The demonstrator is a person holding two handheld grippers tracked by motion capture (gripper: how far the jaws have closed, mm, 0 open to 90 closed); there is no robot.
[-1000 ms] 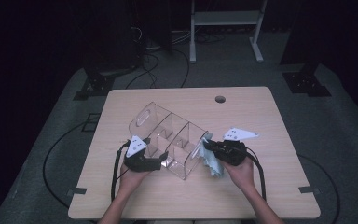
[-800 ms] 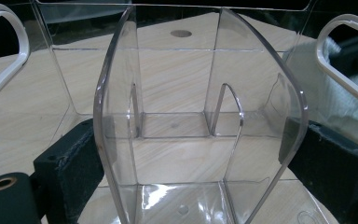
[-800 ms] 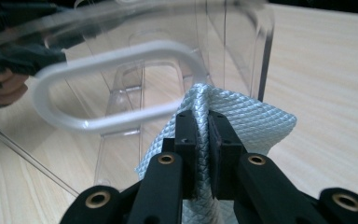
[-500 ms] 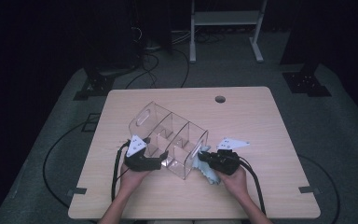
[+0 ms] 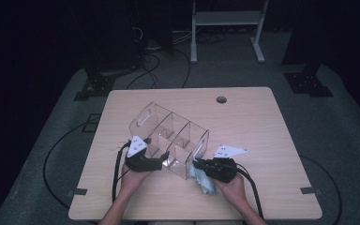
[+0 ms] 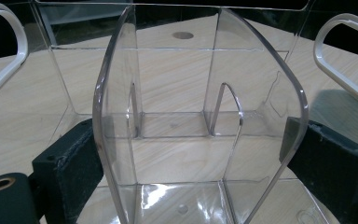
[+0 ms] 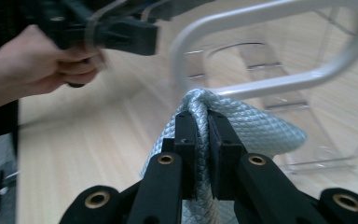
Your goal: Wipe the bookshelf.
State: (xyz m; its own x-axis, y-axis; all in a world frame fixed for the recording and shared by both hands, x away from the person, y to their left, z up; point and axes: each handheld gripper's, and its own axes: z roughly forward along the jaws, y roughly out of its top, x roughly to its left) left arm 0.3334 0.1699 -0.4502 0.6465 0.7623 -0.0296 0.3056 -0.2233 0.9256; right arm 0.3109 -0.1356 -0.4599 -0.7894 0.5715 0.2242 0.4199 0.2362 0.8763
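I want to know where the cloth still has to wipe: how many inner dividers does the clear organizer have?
2. Both stand upright inside the clear organizer, seen in the left gripper view: one divider left of centre, the other right of it, splitting it into three compartments. More may be hidden.

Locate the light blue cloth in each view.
High view: cloth lower centre, at the right gripper, beside the clear organizer.
Left gripper view: not in it.
Right gripper view: cloth centre, pinched between the jaws.
Shared landmark: the clear organizer.
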